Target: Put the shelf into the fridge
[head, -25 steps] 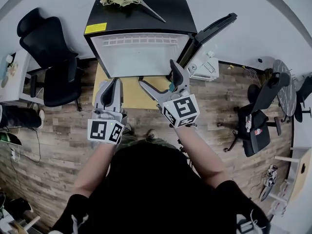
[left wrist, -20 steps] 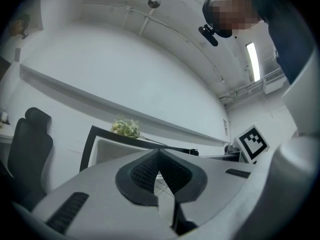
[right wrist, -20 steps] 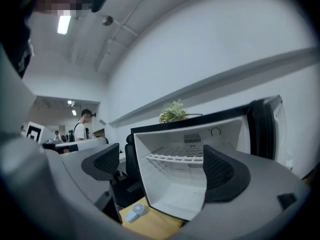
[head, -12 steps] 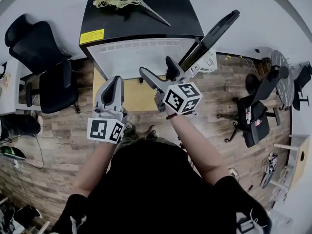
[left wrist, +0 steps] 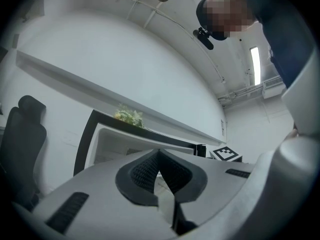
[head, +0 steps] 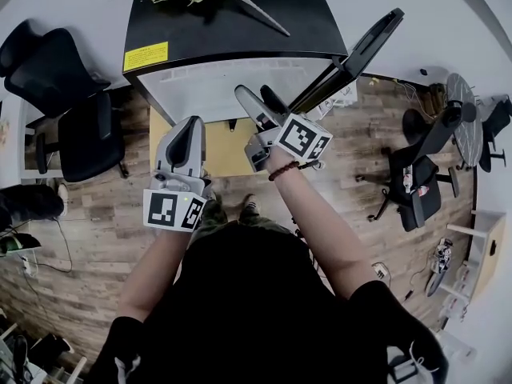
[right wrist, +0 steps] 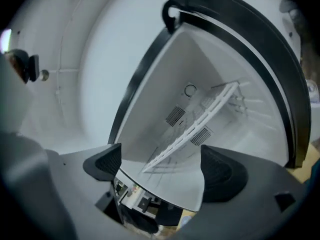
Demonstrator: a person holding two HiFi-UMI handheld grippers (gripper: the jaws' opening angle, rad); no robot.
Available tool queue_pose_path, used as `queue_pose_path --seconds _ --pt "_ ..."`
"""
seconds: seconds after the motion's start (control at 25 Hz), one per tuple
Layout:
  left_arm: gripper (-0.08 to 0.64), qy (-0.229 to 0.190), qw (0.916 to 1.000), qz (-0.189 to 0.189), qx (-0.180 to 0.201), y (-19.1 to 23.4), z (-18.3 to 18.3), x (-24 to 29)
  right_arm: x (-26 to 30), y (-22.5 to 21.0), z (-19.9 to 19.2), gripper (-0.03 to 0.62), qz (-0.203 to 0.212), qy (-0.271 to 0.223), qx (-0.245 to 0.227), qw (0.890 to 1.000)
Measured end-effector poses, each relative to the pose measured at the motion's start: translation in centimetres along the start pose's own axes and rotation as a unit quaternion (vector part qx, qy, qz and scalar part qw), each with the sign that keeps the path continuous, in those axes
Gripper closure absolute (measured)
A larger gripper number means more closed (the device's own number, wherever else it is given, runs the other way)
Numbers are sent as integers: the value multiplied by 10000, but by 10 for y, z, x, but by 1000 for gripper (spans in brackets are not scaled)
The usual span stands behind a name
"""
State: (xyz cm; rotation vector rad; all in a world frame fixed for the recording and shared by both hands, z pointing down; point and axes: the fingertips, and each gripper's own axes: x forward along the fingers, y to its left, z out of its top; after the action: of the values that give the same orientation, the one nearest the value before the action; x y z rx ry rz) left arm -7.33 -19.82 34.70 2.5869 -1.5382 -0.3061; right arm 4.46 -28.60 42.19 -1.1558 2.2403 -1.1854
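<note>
Left gripper: grey fingers shut tight together, holding nothing. Right gripper: fingers wide apart, empty, just in front of small black fridge, door open. White wire shelf sits inside fridge.

head: top-down, far | L+R gripper views: near, level | shared: fridge
</note>
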Motion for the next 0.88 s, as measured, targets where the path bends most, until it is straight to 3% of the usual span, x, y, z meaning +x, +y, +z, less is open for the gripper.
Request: queue_pose_path --seconds 0.32,0.52,0.76,0.88 --pt "541 -14 10000 -10 -14 2 1 -4 26 -12 2 100 220 -217 1118 9933" --pt "541 -11 10000 -38 -57 -8 0 -11 37 -28 5 115 219 -384 1980 9792" --pt "541 35 9999 -42 -123 -11 -4 -17 56 -37 12 237 481 -555 2526 9648" --pt "541 47 9999 -20 -143 -8 -5 -22 65 -38 14 261 444 -587 2674 9608"
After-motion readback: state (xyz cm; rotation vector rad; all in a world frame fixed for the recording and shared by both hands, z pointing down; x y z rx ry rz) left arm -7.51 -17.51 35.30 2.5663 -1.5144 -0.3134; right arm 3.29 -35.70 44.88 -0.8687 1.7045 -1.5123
